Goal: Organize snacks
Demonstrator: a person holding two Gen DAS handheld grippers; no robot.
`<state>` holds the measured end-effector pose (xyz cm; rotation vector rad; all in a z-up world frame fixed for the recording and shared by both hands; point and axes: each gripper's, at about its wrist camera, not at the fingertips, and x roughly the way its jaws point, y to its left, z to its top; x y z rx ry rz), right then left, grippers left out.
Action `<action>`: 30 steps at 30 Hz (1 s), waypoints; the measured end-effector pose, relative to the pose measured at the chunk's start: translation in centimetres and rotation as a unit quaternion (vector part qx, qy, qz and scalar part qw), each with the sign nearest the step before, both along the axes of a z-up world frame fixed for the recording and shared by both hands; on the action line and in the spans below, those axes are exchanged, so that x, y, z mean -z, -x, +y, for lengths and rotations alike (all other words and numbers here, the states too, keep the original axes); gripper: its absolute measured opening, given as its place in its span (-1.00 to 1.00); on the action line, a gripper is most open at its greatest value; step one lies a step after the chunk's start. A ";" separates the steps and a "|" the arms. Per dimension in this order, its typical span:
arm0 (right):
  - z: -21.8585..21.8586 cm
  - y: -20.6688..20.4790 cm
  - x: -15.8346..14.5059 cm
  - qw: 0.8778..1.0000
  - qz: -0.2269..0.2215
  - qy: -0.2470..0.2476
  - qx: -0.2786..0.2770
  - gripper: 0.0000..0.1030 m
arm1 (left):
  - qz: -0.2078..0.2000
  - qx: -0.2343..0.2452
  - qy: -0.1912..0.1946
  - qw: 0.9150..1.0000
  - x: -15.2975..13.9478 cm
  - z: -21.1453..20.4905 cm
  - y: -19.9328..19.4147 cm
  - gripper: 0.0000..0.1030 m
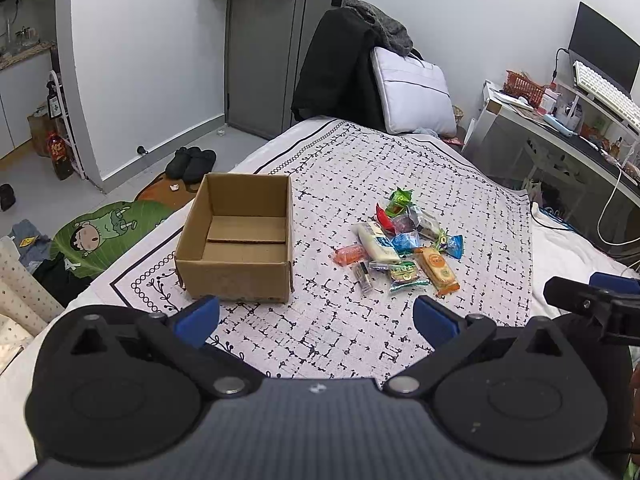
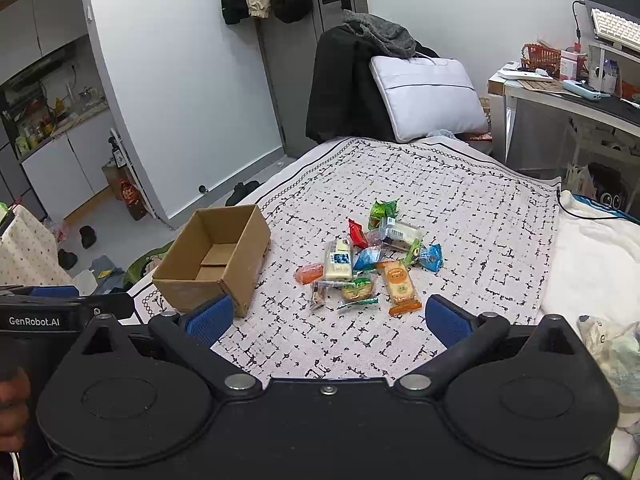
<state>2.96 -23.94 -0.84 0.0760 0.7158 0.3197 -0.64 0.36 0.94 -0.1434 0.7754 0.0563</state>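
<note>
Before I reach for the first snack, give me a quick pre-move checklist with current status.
1. Cardboard box open on top and empty: ok.
2. Snack pile loose on the patterned cloth, right of the box, nothing in the box yet: ok.
3. Left gripper open and holding nothing: ok.
4. Right gripper open and holding nothing: ok.
5. Bare cloth between both grippers and the pile: ok.
6. Orange-wrapped bar lies nearest, on the pile's edge; whether it overlaps neighbours: cannot tell.

Even, soft indoor light, faint shadows, sharp focus, strong fisheye bending at edges.
</note>
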 end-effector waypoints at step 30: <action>0.5 0.1 -0.3 1.000 -0.003 0.003 -0.004 1.00 | -0.006 0.002 0.002 1.000 -0.2 0.5 0.6 0.99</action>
